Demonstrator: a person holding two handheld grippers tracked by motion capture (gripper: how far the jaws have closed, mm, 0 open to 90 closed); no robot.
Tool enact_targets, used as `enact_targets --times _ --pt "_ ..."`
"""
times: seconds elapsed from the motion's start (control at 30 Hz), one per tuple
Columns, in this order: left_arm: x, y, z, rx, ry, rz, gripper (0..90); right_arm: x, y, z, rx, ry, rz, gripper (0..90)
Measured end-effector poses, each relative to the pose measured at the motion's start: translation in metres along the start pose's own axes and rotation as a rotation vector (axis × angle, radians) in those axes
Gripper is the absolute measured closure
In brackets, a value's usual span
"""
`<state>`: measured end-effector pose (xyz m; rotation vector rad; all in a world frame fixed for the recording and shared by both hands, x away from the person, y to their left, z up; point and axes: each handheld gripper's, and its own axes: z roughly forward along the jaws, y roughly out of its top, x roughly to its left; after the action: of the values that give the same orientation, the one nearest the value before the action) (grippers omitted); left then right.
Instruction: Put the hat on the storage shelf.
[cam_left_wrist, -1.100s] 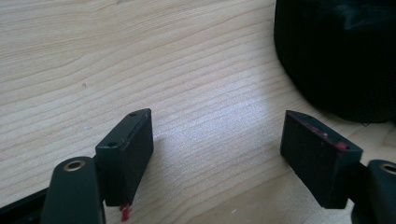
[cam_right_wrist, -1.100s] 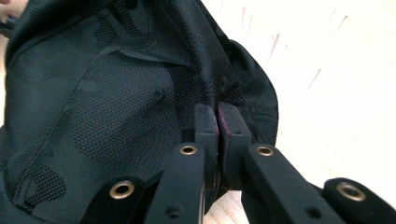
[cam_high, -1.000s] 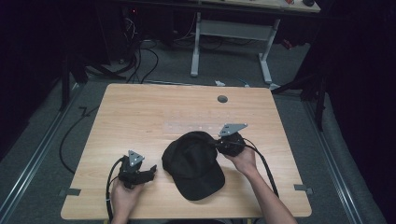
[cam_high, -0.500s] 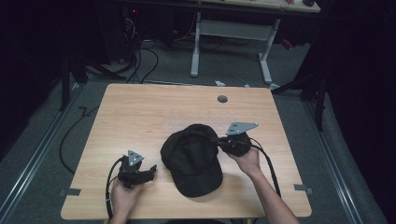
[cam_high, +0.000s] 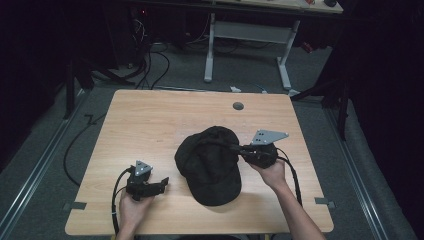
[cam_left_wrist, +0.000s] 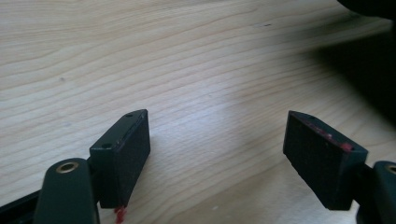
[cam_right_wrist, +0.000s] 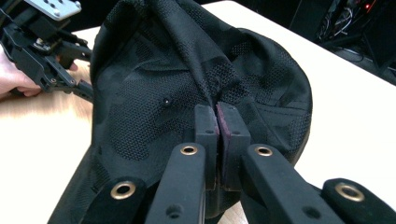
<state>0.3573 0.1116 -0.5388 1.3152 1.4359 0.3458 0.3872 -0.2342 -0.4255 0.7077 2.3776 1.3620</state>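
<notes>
Now: right tool (cam_right_wrist: 217, 122) pinches a fold of the black mesh fabric cap (cam_high: 210, 162).
Left tool (cam_high: 159, 183), jaws spread and empty, rests well left of the cap's brim; bare light wooden tabletop (cam_high: 150, 125) lies beyond both tools, with the near edge just behind them.

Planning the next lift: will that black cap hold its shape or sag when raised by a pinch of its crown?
The black cap is probably floppy: its mesh bunches into a ridge where the right hand-held gripper pinches it. It looks light, likely dangling. The textured weave should resist slipping.
</notes>
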Motion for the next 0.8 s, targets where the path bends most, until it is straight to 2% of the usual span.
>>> enact_targets --times 0.1,0.47,0.73,0.8 --pt "-0.005 0.003 -0.004 0.009 -0.047 -0.028 22.9 0.000 0.001 -0.006 -0.014 -0.001 0.001 88.5" --pt "-0.033 0.021 -0.022 0.058 -0.279 -0.116 19.7 -0.002 0.003 -0.023 -0.066 -0.007 0.005 88.5" --pt "-0.052 0.024 -0.023 0.114 -0.361 -0.100 18.9 -0.003 0.013 -0.035 -0.117 0.002 -0.007 88.6" --pt "-0.055 0.025 -0.022 0.123 -0.370 -0.104 18.6 -0.003 0.015 -0.038 -0.134 0.007 -0.007 88.6"
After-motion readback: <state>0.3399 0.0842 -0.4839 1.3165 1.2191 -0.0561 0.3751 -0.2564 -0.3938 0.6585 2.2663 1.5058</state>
